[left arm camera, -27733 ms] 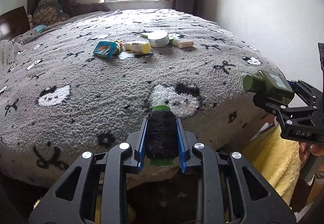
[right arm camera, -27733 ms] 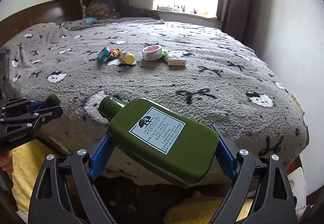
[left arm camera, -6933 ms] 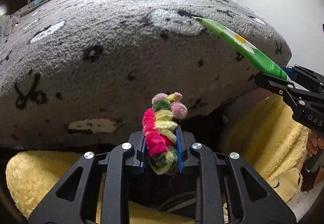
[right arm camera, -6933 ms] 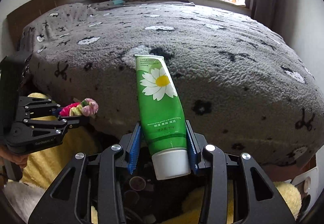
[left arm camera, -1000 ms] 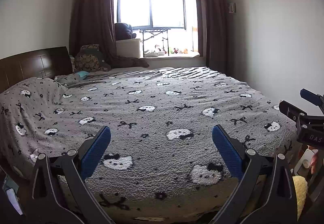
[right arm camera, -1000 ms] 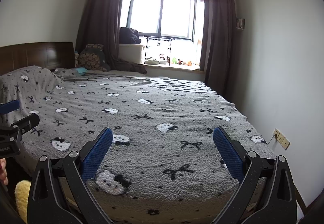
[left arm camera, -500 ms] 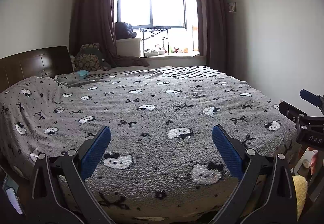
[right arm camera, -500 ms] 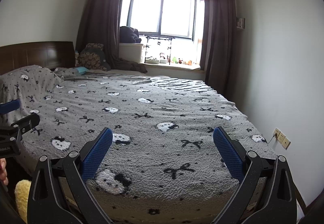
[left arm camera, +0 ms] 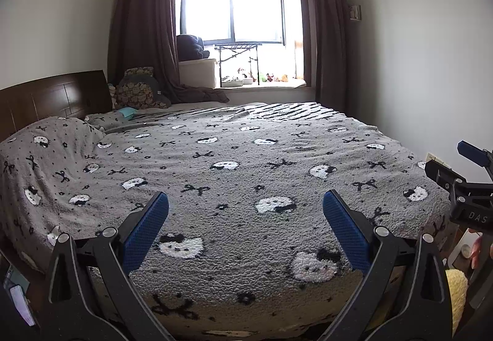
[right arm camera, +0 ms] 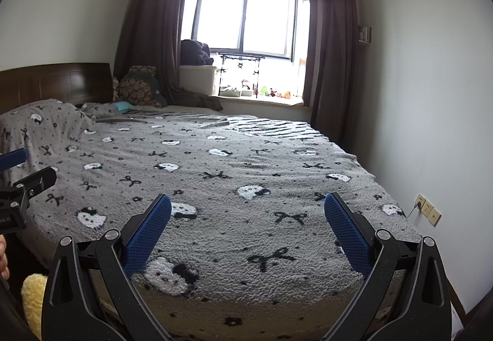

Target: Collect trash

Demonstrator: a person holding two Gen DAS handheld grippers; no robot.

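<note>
My left gripper (left arm camera: pixel 245 208) is wide open and empty, held above the foot of the bed (left arm camera: pixel 234 156). My right gripper (right arm camera: pixel 247 210) is also wide open and empty, beside it over the same edge; it also shows at the right edge of the left wrist view (left arm camera: pixel 471 183), and the left gripper shows at the left edge of the right wrist view (right arm camera: pixel 18 183). The grey cat-and-bow blanket (right arm camera: pixel 246 162) shows no bottle, tube, tin or toy on it. No trash item is in either view.
A dark wooden headboard (left arm camera: pixel 46 97) and pillows (left arm camera: pixel 138 91) stand at the far left. A window with dark curtains (right arm camera: pixel 246 26) is at the back. A white wall with a socket (right arm camera: pixel 426 208) runs along the right. Yellow plush (right arm camera: pixel 32 301) lies below the bed's foot.
Nothing has visibly changed over the last second; both grippers stay open and still. Earlier, each gripper held an item from the bed; now both are empty and the blanket is bare.
</note>
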